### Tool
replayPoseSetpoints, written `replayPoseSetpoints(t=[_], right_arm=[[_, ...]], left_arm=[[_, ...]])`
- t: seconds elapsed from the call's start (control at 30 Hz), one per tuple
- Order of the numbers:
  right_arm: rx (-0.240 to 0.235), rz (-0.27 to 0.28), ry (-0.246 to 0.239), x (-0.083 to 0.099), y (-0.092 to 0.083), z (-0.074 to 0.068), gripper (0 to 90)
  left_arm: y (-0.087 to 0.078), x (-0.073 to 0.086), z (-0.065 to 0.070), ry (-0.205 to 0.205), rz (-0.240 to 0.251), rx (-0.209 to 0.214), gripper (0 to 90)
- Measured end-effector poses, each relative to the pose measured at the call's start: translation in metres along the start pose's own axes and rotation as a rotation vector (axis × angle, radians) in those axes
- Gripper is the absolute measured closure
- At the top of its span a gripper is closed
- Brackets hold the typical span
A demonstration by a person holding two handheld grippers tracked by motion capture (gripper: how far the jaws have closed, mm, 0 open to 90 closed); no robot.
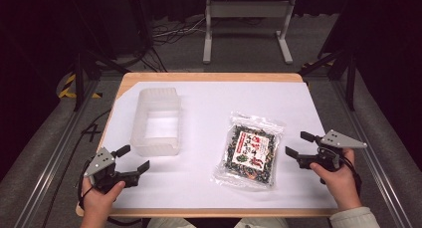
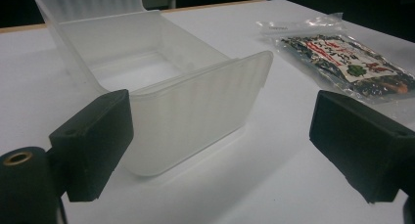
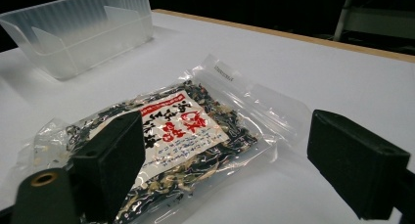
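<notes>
Snack packet (image 1: pixel 250 151) lies right of the table's (image 1: pixel 209 96) middle, its long axis running toward your near edge, just left of your right hand-held gripper (image 1: pixel 297 144), whose jaws gape empty, while your left hand-held gripper (image 1: pixel 133 158), also released, faces the clear bin (image 1: pixel 157 122).

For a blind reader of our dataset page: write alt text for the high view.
A clear packet of dried food lies on a white-covered table, with an empty translucent plastic bin to its left. A person's hands hold open tongs at the near corners: the left tongs by the bin, the right tongs beside the packet.
</notes>
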State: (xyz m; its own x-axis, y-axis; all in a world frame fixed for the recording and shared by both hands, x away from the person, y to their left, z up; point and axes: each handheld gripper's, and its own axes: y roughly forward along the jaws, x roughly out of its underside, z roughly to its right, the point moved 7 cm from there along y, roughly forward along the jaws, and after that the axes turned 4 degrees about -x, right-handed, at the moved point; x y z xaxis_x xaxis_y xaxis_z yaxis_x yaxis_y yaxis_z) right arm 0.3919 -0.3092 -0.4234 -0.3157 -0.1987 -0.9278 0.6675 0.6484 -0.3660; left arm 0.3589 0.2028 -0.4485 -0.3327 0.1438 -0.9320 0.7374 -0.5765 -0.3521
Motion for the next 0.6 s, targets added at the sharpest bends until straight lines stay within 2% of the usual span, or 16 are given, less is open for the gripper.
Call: replayPoseSetpoints(t=[0.6], right_arm=[[0.033, -0.028, -0.008, -0.031, 0.033, 0.02, 15.8]], left_arm=[[0.001, 0.002, -0.001, -0.001, -0.004, 0.005, 10.1]])
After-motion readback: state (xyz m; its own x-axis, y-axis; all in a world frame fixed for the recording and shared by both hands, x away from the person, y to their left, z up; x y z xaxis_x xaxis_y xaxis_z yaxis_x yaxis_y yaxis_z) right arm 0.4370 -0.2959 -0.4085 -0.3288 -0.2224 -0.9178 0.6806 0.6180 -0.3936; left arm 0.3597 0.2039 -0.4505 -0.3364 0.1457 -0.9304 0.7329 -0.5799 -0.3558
